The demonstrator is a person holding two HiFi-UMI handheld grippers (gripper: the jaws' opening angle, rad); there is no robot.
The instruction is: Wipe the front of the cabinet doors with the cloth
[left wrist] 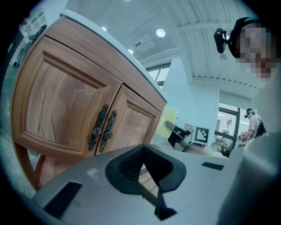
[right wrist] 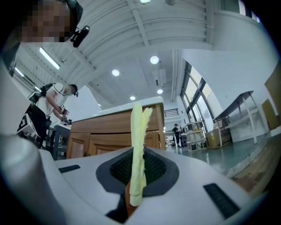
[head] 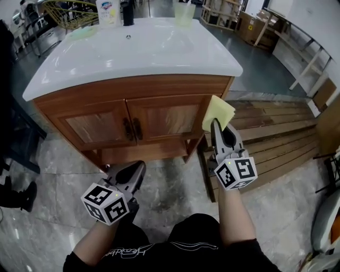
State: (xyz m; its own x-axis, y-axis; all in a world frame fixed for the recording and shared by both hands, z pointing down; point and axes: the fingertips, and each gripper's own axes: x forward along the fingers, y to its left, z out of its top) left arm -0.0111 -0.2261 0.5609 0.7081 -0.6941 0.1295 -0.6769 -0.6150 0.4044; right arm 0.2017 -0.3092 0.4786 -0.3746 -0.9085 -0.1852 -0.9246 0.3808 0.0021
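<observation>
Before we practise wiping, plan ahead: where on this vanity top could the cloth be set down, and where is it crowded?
Free: the countertop front strip, from the basin forward to the front edge, end to end. Crowded: the back edge, where a bottle, dark dispenser and green cup stand.

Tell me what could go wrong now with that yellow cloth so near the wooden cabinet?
1. The right gripper pinches the cloth only by its lower edge, so rubbing a door might pull it loose.
2. The cloth is by the cabinet at its right corner, so a stroke may miss the doors.
3. It may snag on the metal handles in the middle.
</observation>
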